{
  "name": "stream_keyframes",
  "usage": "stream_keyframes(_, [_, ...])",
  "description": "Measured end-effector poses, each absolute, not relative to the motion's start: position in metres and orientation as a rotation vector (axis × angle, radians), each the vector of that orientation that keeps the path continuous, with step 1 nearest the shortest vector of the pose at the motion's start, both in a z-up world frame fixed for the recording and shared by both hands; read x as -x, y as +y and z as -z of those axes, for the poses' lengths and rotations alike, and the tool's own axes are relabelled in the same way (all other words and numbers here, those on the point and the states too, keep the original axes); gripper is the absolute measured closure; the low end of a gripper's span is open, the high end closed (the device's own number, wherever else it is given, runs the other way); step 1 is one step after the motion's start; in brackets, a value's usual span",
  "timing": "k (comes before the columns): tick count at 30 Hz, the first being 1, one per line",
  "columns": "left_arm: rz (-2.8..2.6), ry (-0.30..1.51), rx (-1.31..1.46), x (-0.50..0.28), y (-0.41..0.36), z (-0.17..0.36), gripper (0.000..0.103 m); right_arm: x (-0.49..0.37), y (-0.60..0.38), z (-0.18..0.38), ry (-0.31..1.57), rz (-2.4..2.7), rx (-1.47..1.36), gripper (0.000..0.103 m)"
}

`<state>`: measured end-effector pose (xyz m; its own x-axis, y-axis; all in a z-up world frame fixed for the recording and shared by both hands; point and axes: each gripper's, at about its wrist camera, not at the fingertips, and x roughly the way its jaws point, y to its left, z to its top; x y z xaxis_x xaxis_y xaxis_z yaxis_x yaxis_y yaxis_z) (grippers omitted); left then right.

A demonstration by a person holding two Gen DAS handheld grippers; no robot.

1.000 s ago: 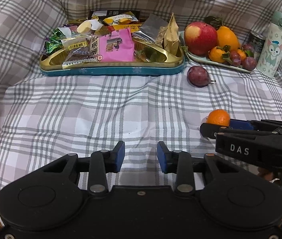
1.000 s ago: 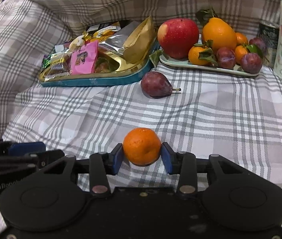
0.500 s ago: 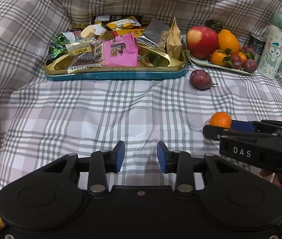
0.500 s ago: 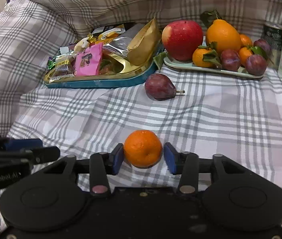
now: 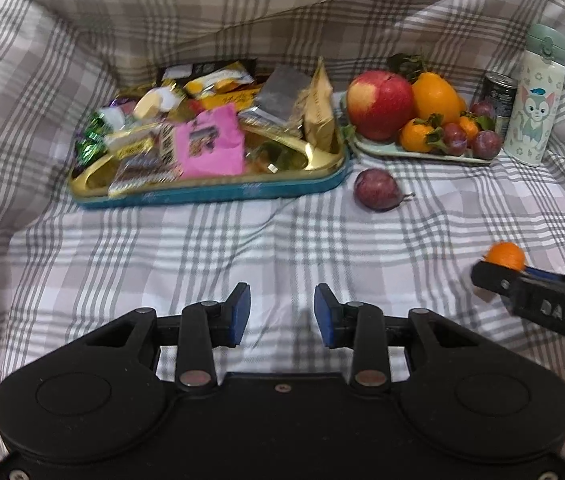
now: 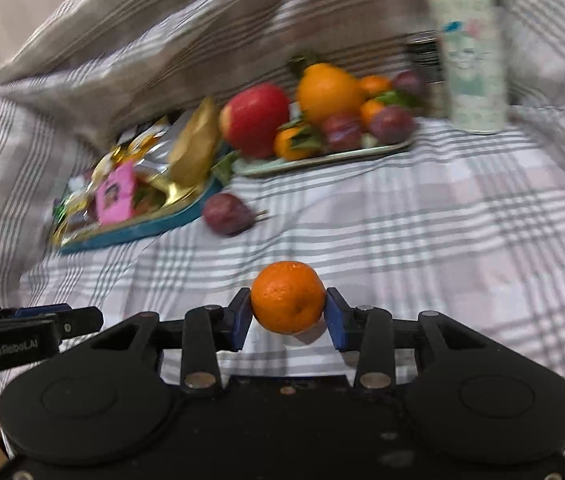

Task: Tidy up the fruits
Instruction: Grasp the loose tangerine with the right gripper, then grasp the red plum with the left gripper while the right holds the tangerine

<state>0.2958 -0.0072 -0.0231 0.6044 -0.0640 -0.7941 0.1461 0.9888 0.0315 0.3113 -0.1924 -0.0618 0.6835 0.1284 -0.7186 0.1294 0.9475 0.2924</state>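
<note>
a red apple, oranges and plums are heaped on the pale green fruit tray near the plaid cloth's far right corner, with snack packets piled in the gold tin beside it. a loose plum lies on the cloth just before both, stem to the right. the round mandarin is clamped in the right gripper, raised off the cloth toward its near right edge; the left gripper is held spread, with nothing between its pads.

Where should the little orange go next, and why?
Probably forward to the fruit plate: the right gripper has its jaws shut on the mandarin, and the other fruit already sits there. One plum still lies loose on the cloth.
</note>
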Motion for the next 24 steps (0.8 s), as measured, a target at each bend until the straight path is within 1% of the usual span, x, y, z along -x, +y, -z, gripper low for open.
stream_keyframes(9, [0.172,0.873,-0.124,-0.323,-0.04,0.018,0.059,-0.296,-0.202,0.065,0.832,0.056,-0.327,0.062])
stream_keyframes(14, [0.198,0.897,-0.111,-0.342,-0.052,0.022,0.059,-0.292,-0.2,0.063,0.819,0.044,-0.287,0.062])
stream_keyframes(24, [0.16,0.871,-0.126,-0.383,-0.08,0.02,0.059,-0.287,-0.205,0.055,0.804,0.007,-0.277,0.062])
